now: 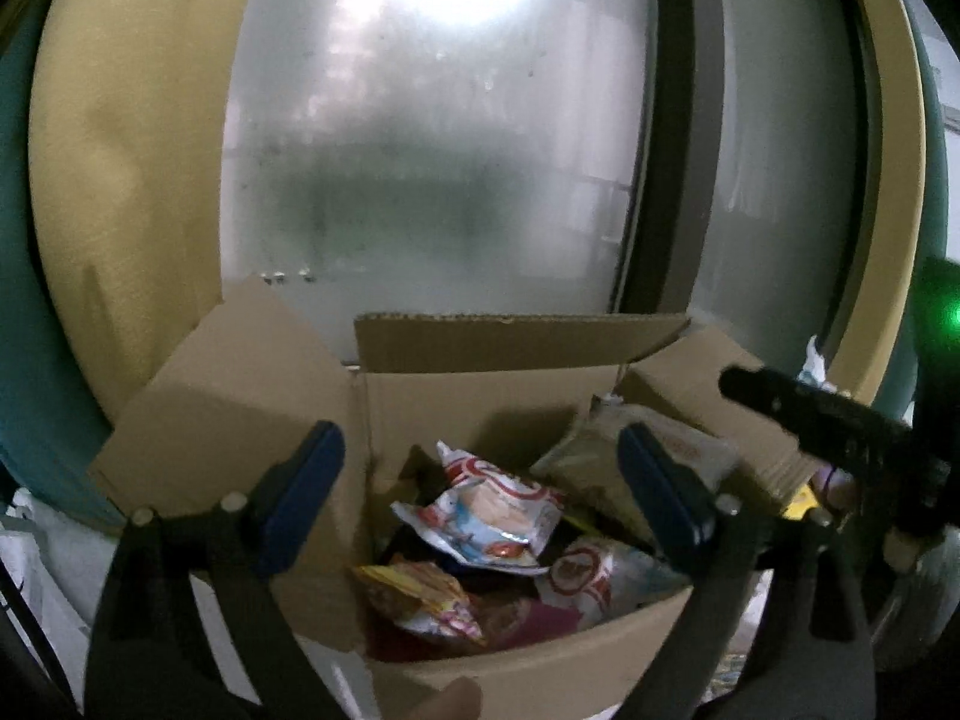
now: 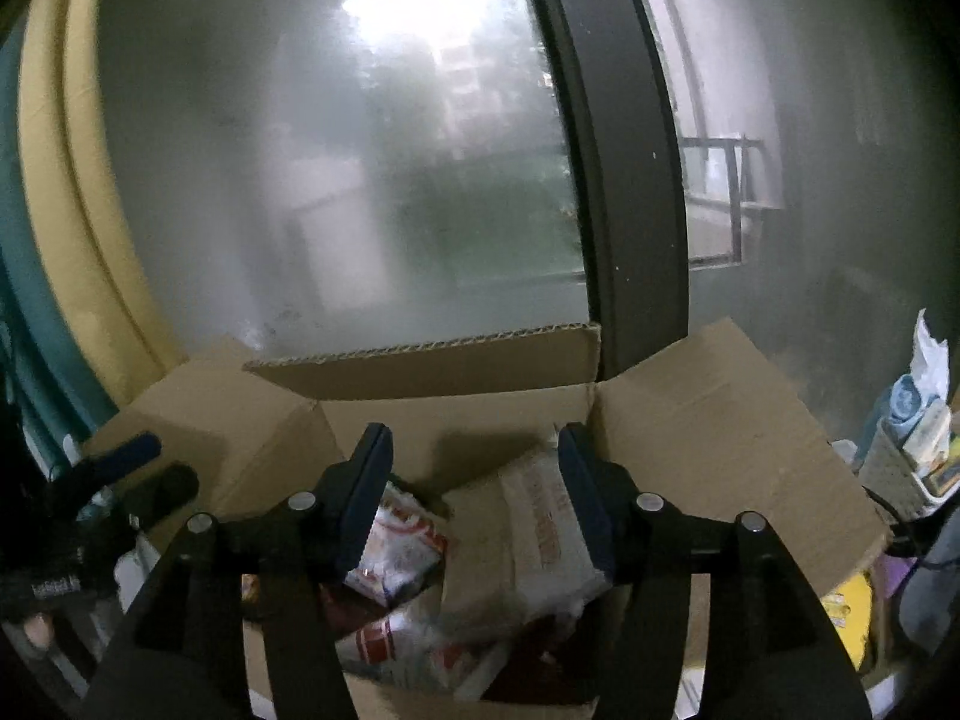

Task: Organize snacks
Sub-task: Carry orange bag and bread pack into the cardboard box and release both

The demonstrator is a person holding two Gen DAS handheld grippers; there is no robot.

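We are holding both grippers over an open cardboard box [image 1: 528, 678] full of snack packets [image 1: 480, 516]. The left gripper [image 1: 480, 480] and the right gripper [image 2: 474, 480] are gaping, holding nothing. Reaching in carelessly, we are risking snagging the upright flaps [image 2: 432, 366] or crushing packets.

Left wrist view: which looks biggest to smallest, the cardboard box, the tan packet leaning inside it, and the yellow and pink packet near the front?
1. cardboard box, by far the largest.
2. tan packet, partly hidden behind a gripper finger.
3. yellow and pink packet.

The two packets look close in size, so their order is uncertain.
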